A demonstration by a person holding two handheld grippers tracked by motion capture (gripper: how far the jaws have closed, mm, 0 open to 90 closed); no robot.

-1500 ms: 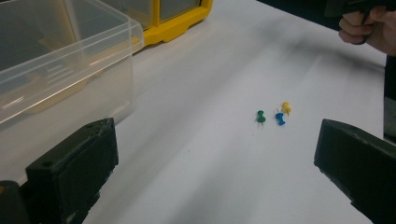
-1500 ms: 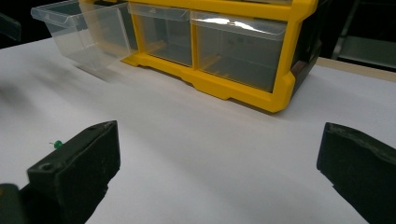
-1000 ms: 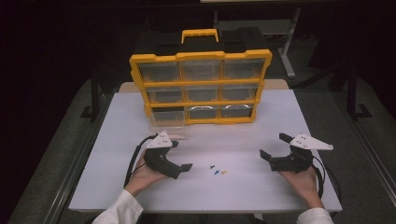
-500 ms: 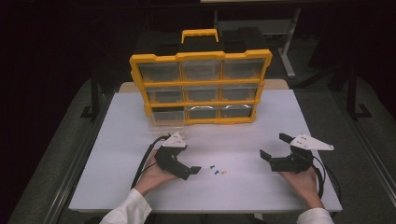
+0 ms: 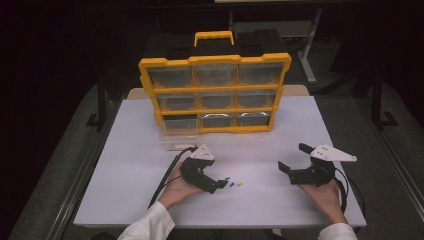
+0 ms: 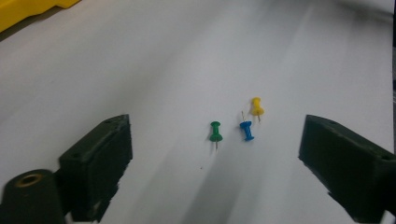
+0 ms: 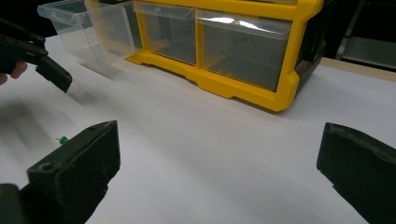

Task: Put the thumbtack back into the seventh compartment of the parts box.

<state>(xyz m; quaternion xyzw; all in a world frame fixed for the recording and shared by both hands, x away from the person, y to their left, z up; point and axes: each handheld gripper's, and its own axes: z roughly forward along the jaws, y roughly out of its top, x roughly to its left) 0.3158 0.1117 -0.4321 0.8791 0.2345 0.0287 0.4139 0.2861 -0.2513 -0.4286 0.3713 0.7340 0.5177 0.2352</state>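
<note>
Green, blue and yellow — three push pins lie on the white table, and we have our left gripper aimed straight at them. In the left gripper view the green pin sits nearest and almost centred between the two black jaws, its head toward us, its needle pointing back along our line of approach rather than across it. The blue pin lies just beside it to the right, tilted, and the yellow pin a little beyond that, close to the blue one's needle tip.

Our left jaws stand wide with nothing between the pads, though they have just been closing a little. The right gripper rests well apart on the far side of the pins, jaws also spread and empty, so the left hand is plainly the nearer one.

Behind, the yellow organizer stands upright with one clear drawer pulled out at its lower left — in our judgement where the pins may go.
</note>
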